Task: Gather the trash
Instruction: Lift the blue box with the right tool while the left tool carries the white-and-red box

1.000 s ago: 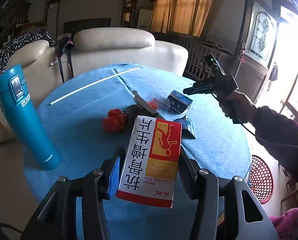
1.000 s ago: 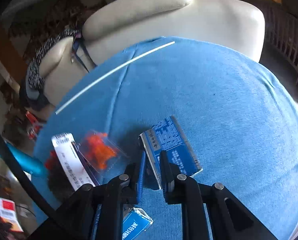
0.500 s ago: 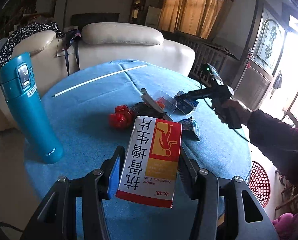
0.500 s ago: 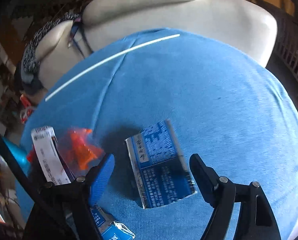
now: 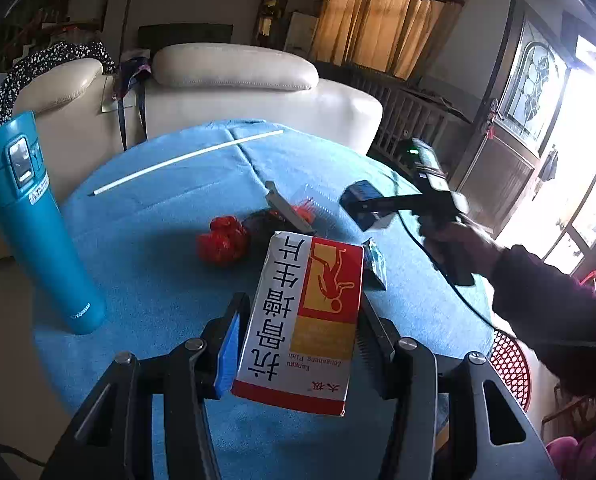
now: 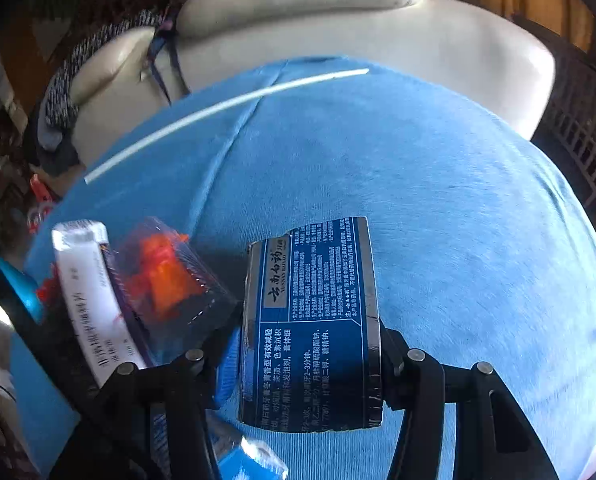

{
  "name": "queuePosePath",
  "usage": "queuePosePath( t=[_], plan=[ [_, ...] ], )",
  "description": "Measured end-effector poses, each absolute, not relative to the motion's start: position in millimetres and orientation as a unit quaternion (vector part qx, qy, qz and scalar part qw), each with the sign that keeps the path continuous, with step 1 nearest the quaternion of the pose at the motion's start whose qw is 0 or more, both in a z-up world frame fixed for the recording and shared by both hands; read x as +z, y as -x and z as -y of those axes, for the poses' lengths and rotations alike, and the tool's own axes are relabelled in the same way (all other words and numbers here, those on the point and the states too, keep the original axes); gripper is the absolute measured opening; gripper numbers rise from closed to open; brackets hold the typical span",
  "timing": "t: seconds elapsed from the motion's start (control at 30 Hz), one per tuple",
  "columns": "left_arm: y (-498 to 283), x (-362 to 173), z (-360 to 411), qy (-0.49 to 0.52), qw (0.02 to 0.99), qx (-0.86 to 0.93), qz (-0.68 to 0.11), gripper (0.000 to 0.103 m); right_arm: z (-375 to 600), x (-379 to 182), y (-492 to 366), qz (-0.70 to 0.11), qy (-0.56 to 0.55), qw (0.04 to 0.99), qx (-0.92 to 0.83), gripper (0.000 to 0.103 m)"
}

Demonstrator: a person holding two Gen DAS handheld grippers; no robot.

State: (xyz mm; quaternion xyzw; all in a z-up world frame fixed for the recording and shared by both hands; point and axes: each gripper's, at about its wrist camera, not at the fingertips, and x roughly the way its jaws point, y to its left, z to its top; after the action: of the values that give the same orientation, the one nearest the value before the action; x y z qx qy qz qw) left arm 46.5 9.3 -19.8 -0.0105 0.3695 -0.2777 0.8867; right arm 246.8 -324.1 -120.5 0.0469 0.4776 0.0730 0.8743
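Note:
My left gripper (image 5: 301,308) is shut on a red, white and yellow medicine box (image 5: 298,332), held above the blue-clothed round table (image 5: 158,280). My right gripper (image 6: 309,328) has its jaws closing on a dark blue printed box (image 6: 313,280); both pads press its sides. In the left wrist view that blue box (image 5: 359,196) sits at the tip of the right gripper (image 5: 363,208), held by a hand in a dark sleeve. A clear plastic pack with orange bits (image 6: 166,276), a white labelled strip (image 6: 94,300), a red crumpled wrapper (image 5: 222,240) and a small blue packet (image 5: 375,264) lie on the cloth.
A teal flask (image 5: 38,232) stands upright at the table's left edge. A long white stick (image 5: 186,156) lies across the far side. A cream sofa (image 5: 234,68) stands behind the table. A red mesh basket (image 5: 511,364) is on the floor at the right.
The right gripper went from shut beside the blue box to wide open over it, then sank and closed around it. The left gripper kept its grip on the medicine box.

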Motion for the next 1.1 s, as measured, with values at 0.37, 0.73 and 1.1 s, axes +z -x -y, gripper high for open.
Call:
queuePosePath(
  t=[0.37, 0.73, 1.1],
  plan=[
    [-25.1, 10.4, 17.7, -0.018, 0.9, -0.297, -0.319, 0.054, 335.8, -31.0, -115.5, -0.392, -0.086, 0.91, 0.102, 0.057],
    [14.9, 40.0, 56.6, -0.054, 0.913, -0.296, -0.276, 0.054, 323.8, 26.4, 24.0, -0.334, -0.088, 0.931, 0.118, 0.057],
    [53.4, 53.7, 84.6, -0.075, 0.912, -0.305, -0.263, 0.048, 326.6, 38.8, 121.9, -0.29, -0.097, 0.947, 0.102, 0.057]
  ],
)
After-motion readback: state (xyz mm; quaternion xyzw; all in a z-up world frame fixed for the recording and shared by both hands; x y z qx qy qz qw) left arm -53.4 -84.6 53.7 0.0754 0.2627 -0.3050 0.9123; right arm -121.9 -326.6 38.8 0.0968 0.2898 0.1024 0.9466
